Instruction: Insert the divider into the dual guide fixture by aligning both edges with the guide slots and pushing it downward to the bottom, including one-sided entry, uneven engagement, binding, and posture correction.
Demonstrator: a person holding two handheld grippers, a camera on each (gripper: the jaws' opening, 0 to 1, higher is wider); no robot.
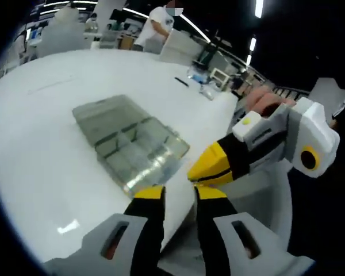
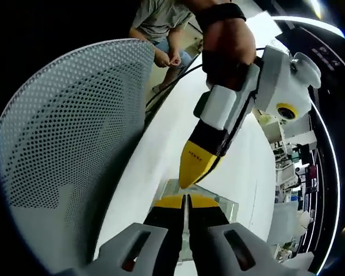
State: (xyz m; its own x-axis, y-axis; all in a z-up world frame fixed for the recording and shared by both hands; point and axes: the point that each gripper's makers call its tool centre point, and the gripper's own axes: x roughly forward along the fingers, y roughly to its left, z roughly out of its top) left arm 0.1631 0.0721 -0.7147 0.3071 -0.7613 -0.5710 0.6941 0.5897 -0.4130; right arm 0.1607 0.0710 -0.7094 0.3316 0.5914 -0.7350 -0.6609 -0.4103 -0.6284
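The dual guide fixture (image 1: pixel 129 146), a clear compartmented box, lies on the white tabletop (image 1: pixel 40 172) just beyond the left gripper (image 1: pixel 178 192), parted and empty. In the right gripper view, the right gripper (image 2: pixel 186 200) is closed, seemingly empty. No divider visible; fetching it seems next.

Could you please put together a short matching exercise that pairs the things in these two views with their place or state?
Things:
1. clear compartment box
2. left gripper
3. right gripper
4. perforated chair back

Place or state:
A. jaws closed together, tips over the edge of the clear box
B. lying flat on the white table
C. standing left of the table in the right gripper view
D. jaws slightly apart, nothing between them

Pairs: 1-B, 2-D, 3-A, 4-C
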